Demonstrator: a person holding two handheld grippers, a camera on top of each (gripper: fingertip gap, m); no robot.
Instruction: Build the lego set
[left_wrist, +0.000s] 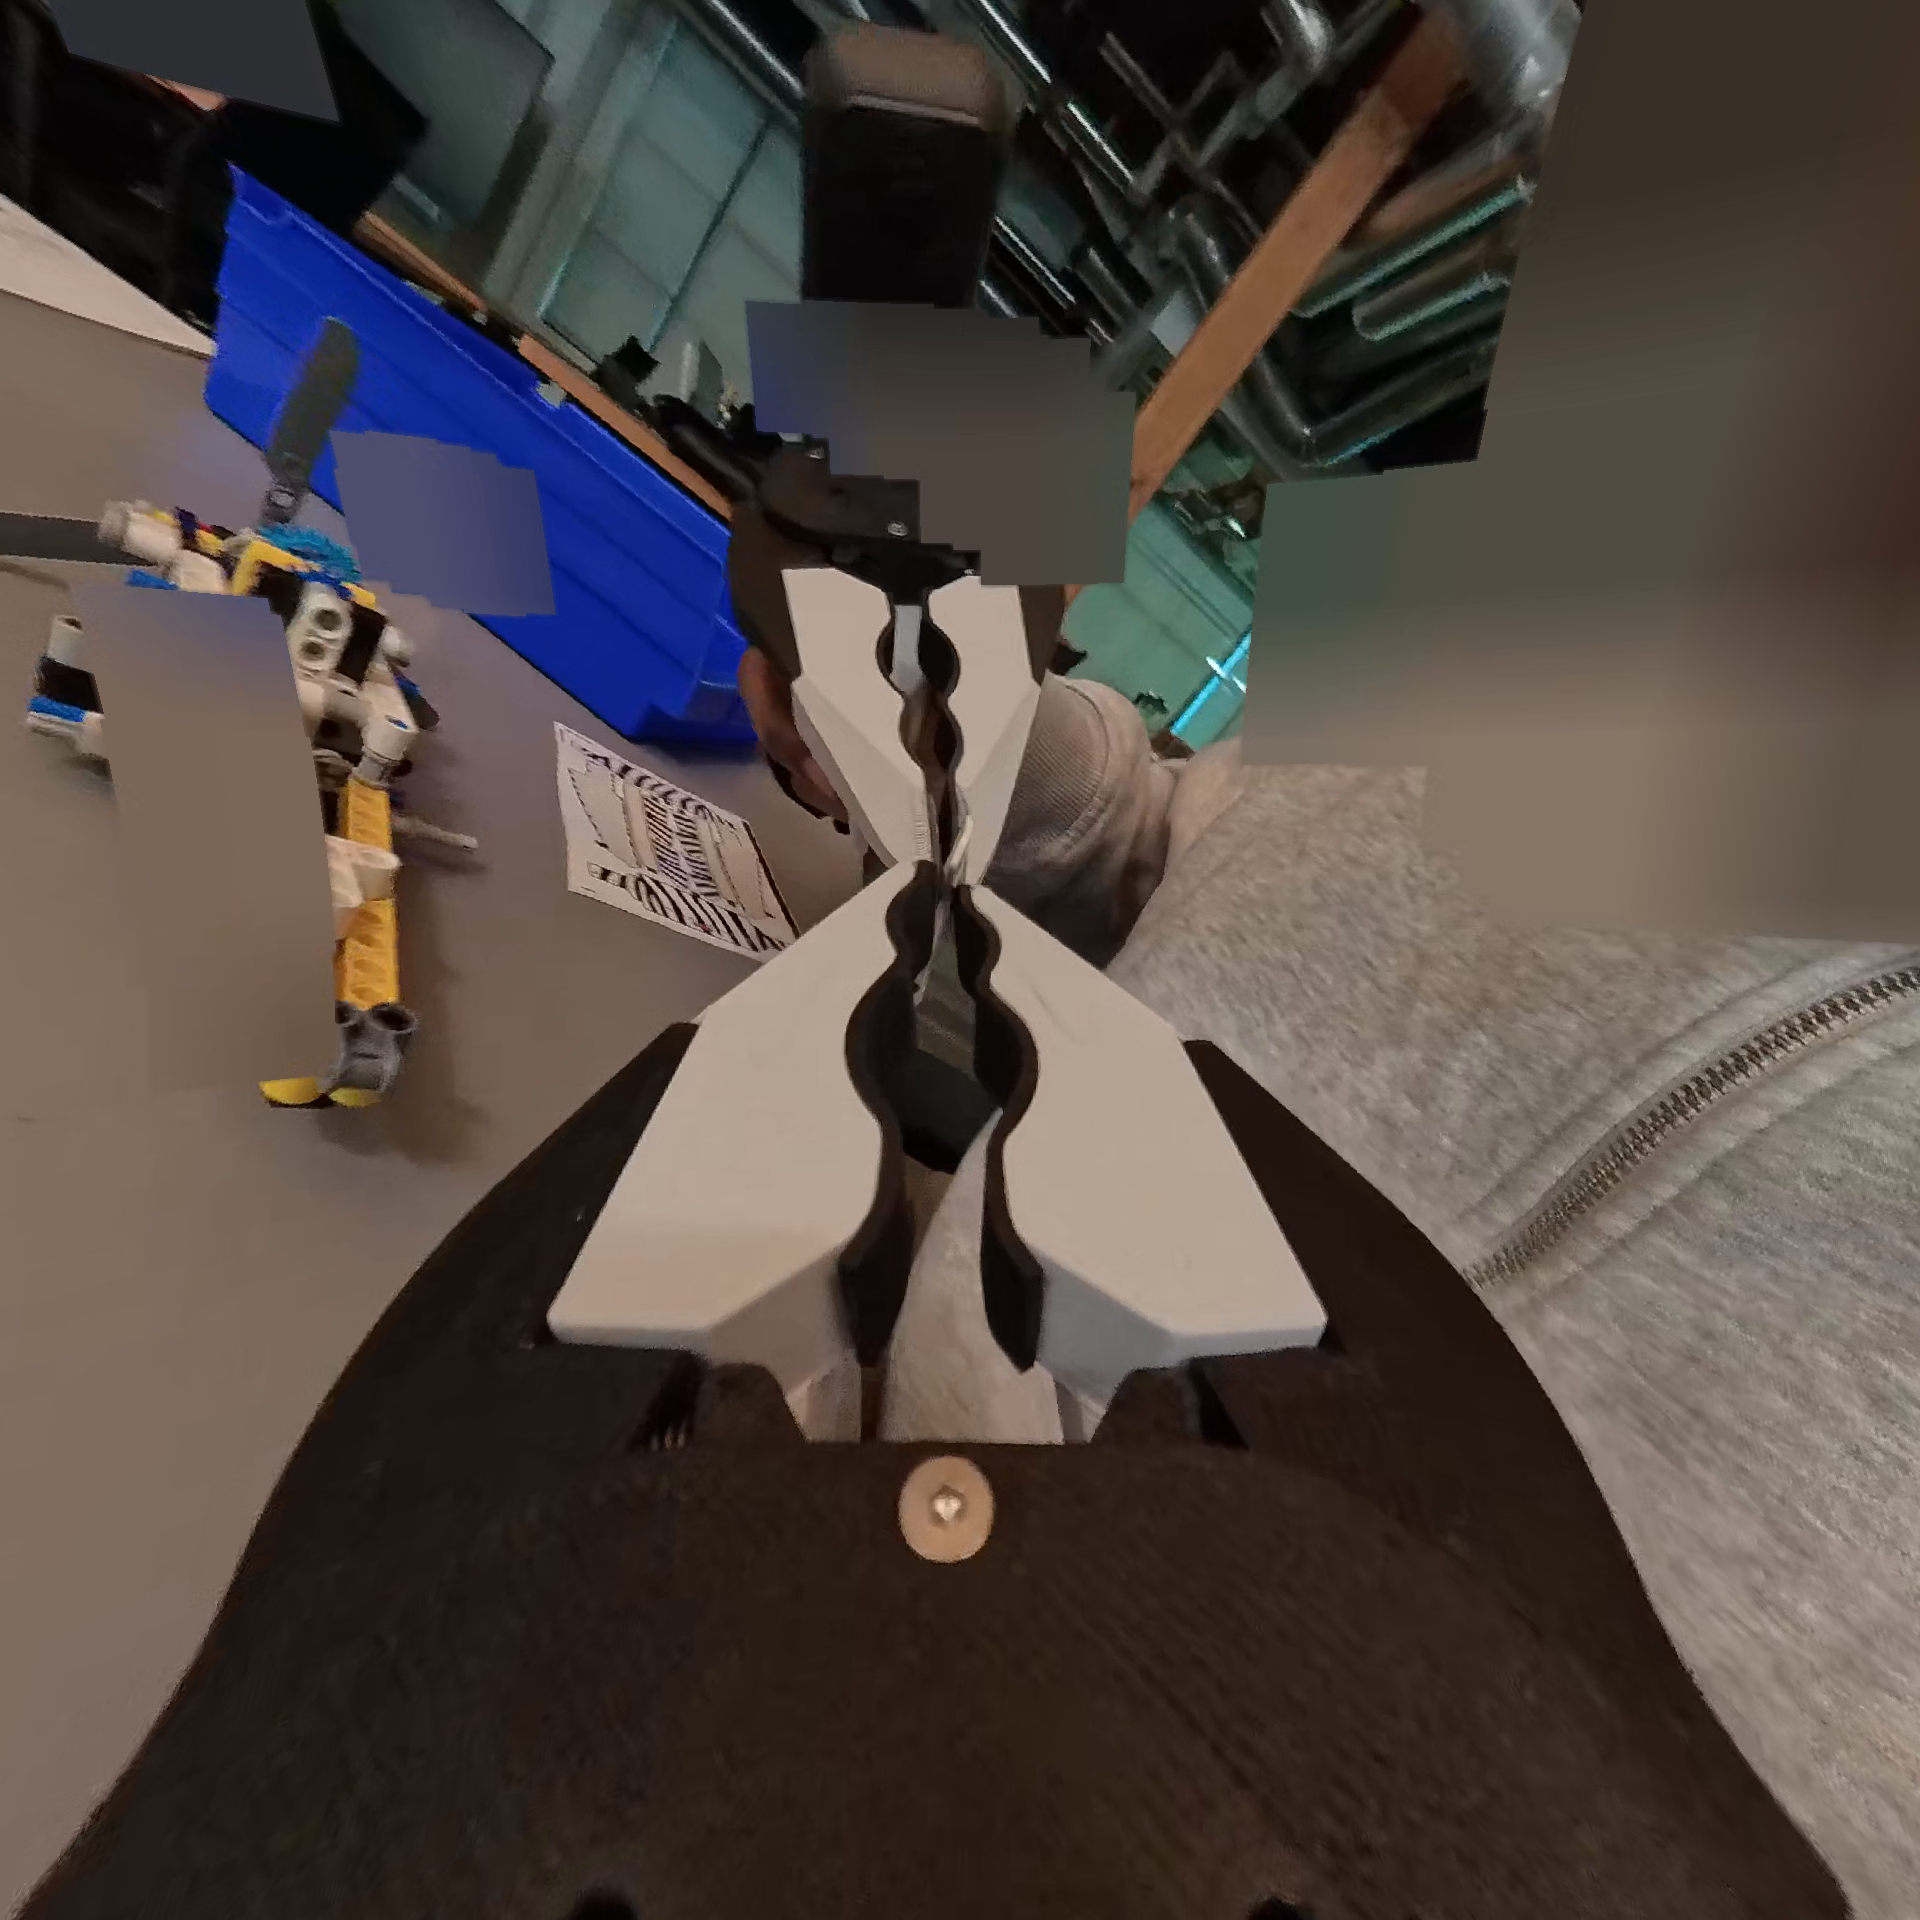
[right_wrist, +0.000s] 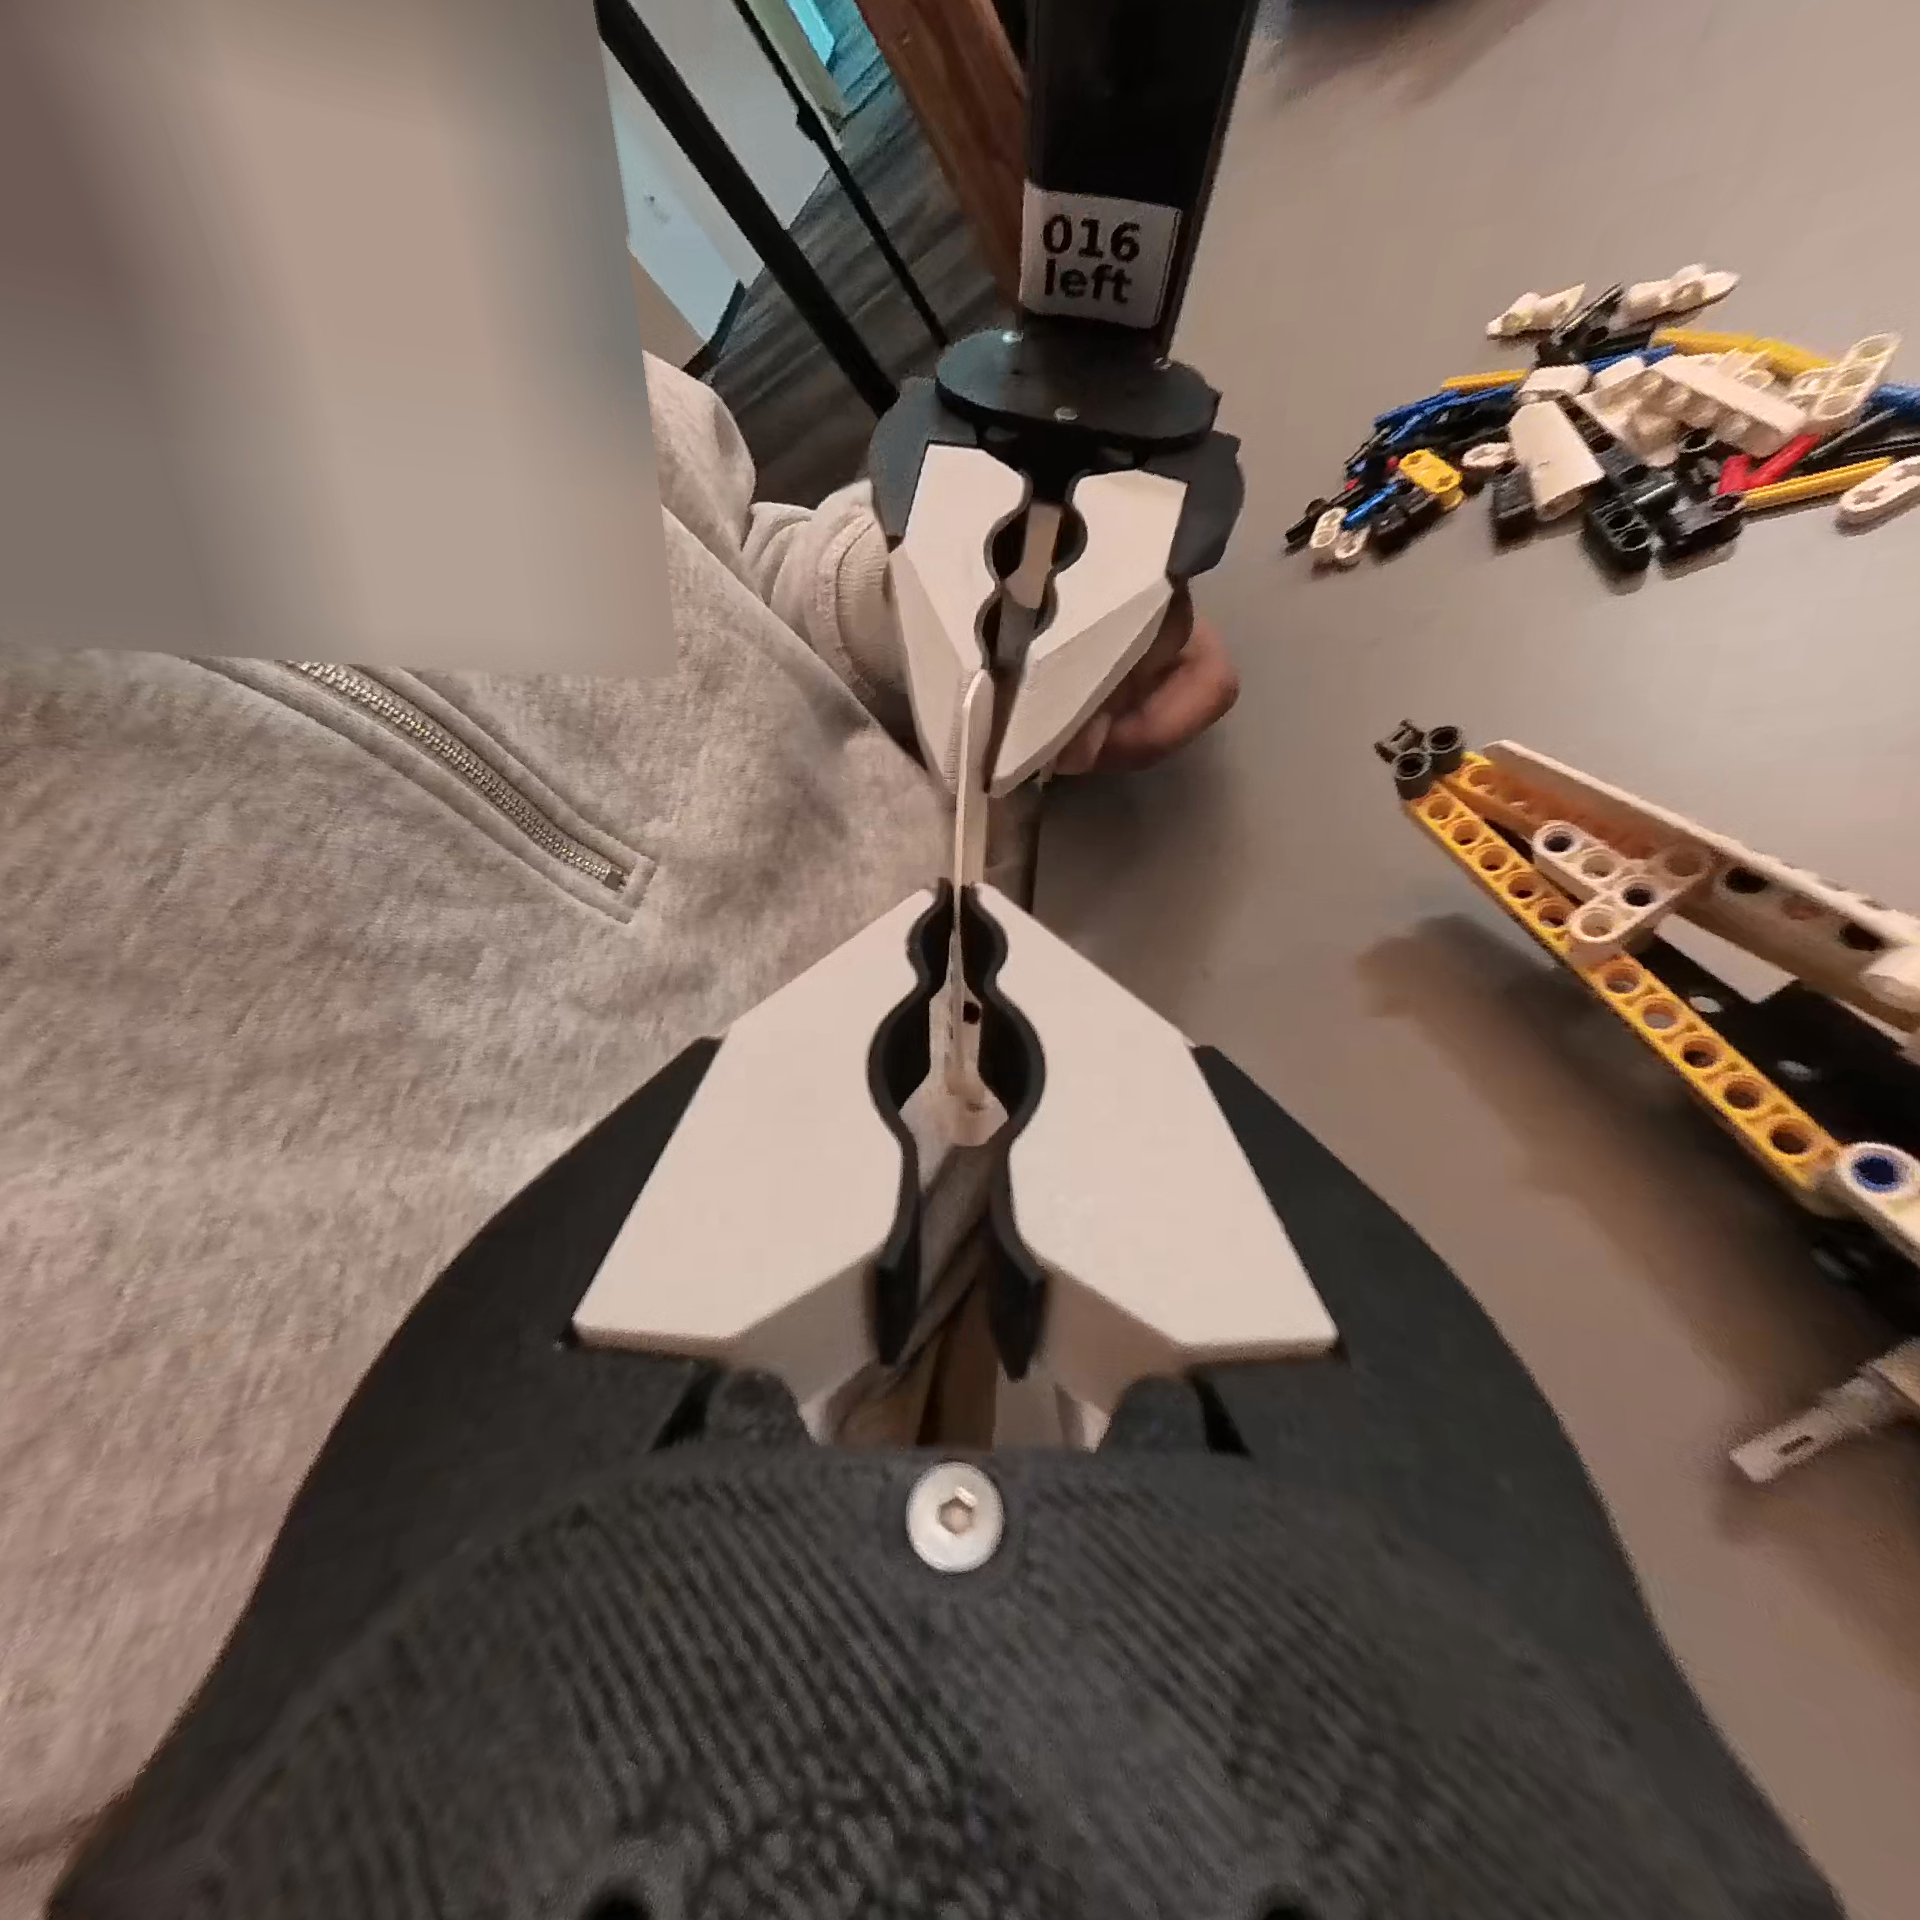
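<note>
My left gripper (left_wrist: 928, 871) and my right gripper (right_wrist: 961, 891) point at each other, tip to tip, above the person's lap at the table edge. Both are shut on the same thin white lego beam (right_wrist: 974, 810), one on each end. The beam bridges the small gap between the tips. In the left wrist view the right gripper (left_wrist: 925, 831) faces me and the beam (left_wrist: 906, 649) shows between its pads. In the right wrist view the left gripper (right_wrist: 977, 774) faces me. The part-built yellow, white and black model (left_wrist: 353, 727) lies on the grey table, also in the right wrist view (right_wrist: 1662, 935).
A pile of loose lego pieces (right_wrist: 1662, 426) lies at the far right of the table (right_wrist: 1455, 644). A blue bin (left_wrist: 468, 416) stands behind the model. A striped sticker sheet (left_wrist: 665, 842) lies near the table edge. A small sub-assembly (left_wrist: 68, 696) lies at the far left. The person's grey sweatshirt (right_wrist: 312, 935) is close by. The grippers are tip to tip, or close to it.
</note>
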